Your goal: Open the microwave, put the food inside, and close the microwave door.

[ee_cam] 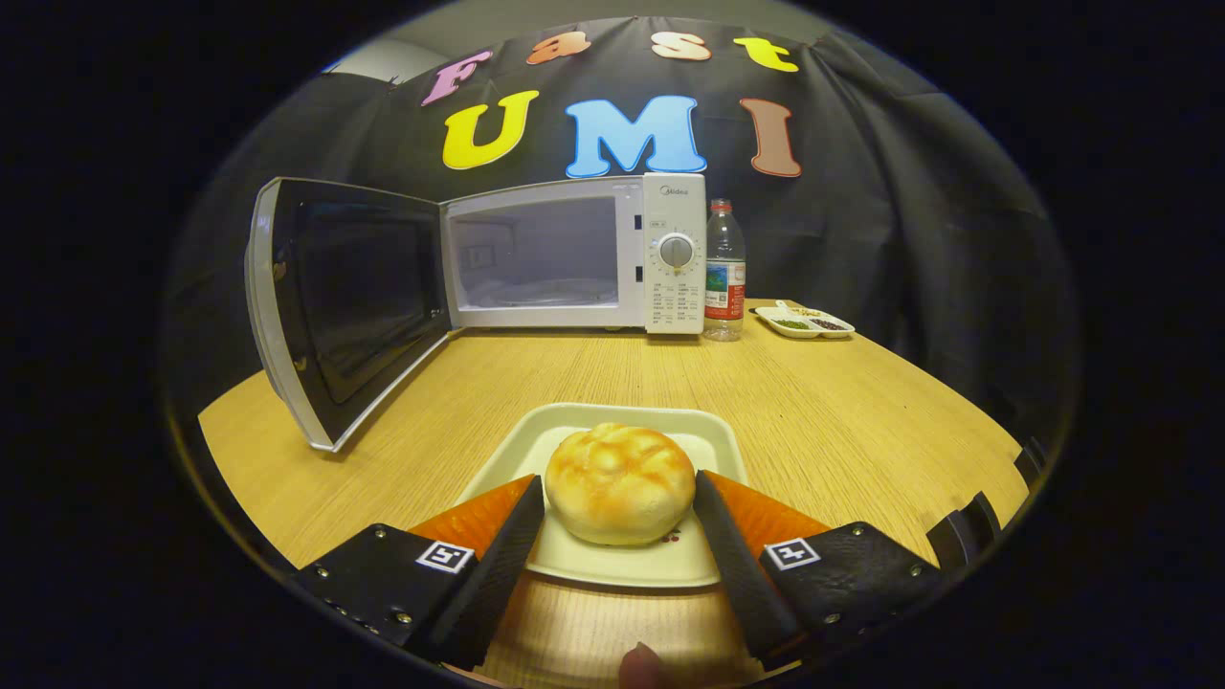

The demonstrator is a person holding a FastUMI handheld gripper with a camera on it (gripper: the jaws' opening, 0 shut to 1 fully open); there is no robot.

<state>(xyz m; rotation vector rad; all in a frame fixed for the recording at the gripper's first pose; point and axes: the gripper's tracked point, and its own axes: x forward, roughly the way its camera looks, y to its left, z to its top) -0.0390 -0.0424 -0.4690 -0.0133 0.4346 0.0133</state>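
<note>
Bun [619, 481] on a pale tray [708, 435] sits between our tongs [620, 498], whose fingers flank it on both sides; we cannot tell whether the pads are pressing on it or just beside it. The tray rests on the wooden worktop [842, 411], close in front of us. Beyond it stands the microwave [574, 254] with its door [335, 306] swung wide to the left and the cavity bare, so we judge the opening step done and the pick-up of the food to be the step in hand. Next we need a firm but gentle squeeze, since the bun looks soft, then a lift clear of the tray and a straight carry forward into the cavity, keeping off the open door. A water bottle [724, 271] and a small divided dish [806, 322] stand to the right of the microwave, well out of that path.
</note>
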